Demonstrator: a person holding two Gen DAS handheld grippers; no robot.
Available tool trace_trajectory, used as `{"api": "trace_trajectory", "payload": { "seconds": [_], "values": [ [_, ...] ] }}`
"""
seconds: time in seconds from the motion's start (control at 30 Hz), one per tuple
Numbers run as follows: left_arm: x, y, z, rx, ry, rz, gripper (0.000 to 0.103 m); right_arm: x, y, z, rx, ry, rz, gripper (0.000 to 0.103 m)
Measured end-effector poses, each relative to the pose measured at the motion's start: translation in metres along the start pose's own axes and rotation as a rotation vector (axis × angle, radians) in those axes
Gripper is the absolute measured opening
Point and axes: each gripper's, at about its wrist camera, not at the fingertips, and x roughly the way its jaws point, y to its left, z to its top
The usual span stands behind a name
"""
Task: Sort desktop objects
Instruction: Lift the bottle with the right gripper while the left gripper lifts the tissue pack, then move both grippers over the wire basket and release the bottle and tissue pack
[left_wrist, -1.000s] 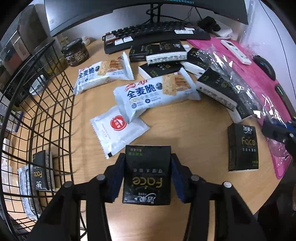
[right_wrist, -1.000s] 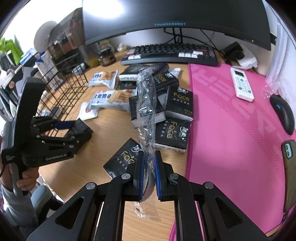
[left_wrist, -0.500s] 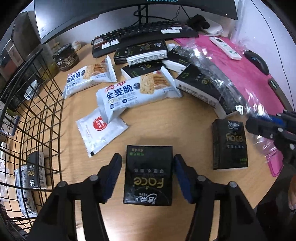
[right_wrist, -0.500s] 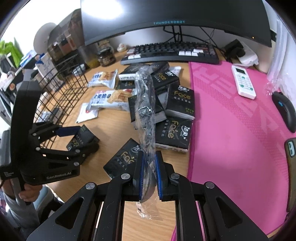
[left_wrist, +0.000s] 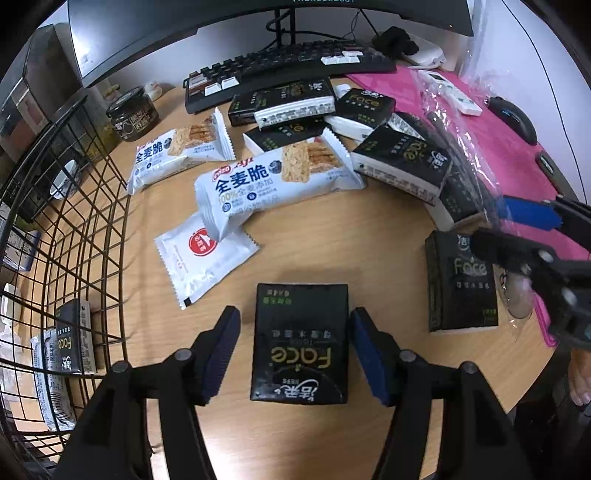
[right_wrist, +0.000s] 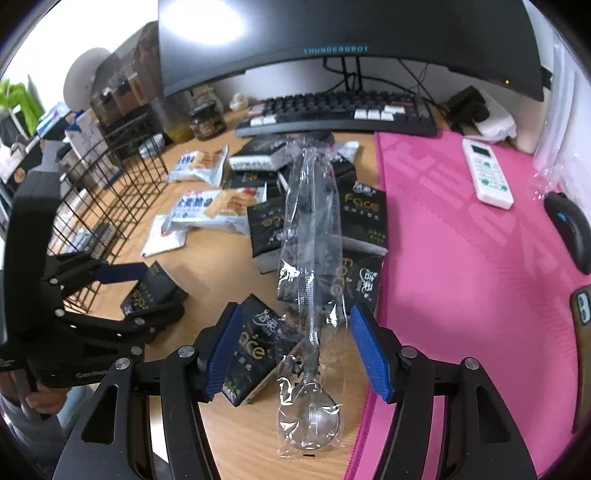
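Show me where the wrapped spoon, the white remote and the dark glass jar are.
wrapped spoon (right_wrist: 309, 413), right wrist view, on the bowl inside the clear wrapper.
white remote (right_wrist: 489, 177), right wrist view, on its button face.
dark glass jar (left_wrist: 133, 120), left wrist view, on its label.

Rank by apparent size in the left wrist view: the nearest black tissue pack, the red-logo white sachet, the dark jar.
1. Black tissue pack, though nearness to the camera inflates it.
2. White sachet.
3. Dark jar, farthest away.
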Motion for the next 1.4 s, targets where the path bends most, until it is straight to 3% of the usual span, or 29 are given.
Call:
{"api": "trace_trajectory", "payload": {
  "seconds": [0.03,0.1,0.23,0.43,0.77,0.93,1.17,1.4],
  "values": [
    [0.0,0.0,0.0,0.0,0.001,-0.008,0.057,0.002,0.0,0.0,-0.005,0.008,-0.012,0.028],
    [-0.001,0.0,-0.001,-0.003,0.005,-0.02,0.052,0.004,0.0,-0.001,-0.006,0.02,-0.016,0.018],
    [-0.002,0.0,-0.001,-0.01,0.001,-0.007,0.052,0.001,0.001,-0.001,-0.006,0.016,-0.03,0.01],
    [-0.016,0.001,-0.001,-0.021,-0.037,-0.007,0.052,-0.01,-0.001,0.0,0.01,-0.002,-0.025,0.01],
    [-0.101,0.01,-0.008,-0.036,-0.304,0.057,0.052,-0.049,0.024,0.009,-0.019,-0.088,0.053,0.01],
    [-0.138,0.045,-0.018,-0.112,-0.376,0.129,0.052,-0.058,0.064,0.026,-0.093,-0.12,0.114,0.01],
    [-0.177,0.133,-0.047,-0.326,-0.433,0.232,0.052,-0.061,0.169,0.065,-0.246,-0.156,0.266,0.01],
    [-0.175,0.214,-0.075,-0.54,-0.441,0.268,0.052,-0.036,0.255,0.097,-0.292,-0.109,0.393,0.01]
  ]
}}
